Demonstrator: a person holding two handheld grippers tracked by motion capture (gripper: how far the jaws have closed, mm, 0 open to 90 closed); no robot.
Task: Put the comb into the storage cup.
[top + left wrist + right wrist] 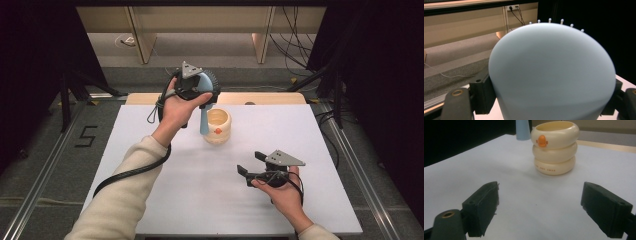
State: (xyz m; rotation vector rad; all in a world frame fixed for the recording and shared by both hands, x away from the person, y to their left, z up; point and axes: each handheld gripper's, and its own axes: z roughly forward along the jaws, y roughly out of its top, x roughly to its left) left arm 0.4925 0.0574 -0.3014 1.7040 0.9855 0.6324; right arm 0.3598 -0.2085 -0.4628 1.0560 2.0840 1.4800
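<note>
A pale blue hairbrush (204,117) hangs upright with its handle pointing down, just left of a cream cup (218,126) shaped like stacked rings with an orange mark. My left gripper (201,88) is raised over the table's far side, shut on the brush's rounded head (551,72). White-tipped bristles (549,19) peek over the top of the head. The black pads (482,93) press on both sides of it. Near the front right, my right gripper (251,166) hovers open just above the table and faces the cup (555,147), with nothing between its jaws (540,207).
A white board (150,150) covers the table, with a wooden strip (260,98) along its far edge. Behind are wooden furniture legs (142,45) and cables (295,45) on grey floor. A "5" mark (86,135) lies on the floor at the left.
</note>
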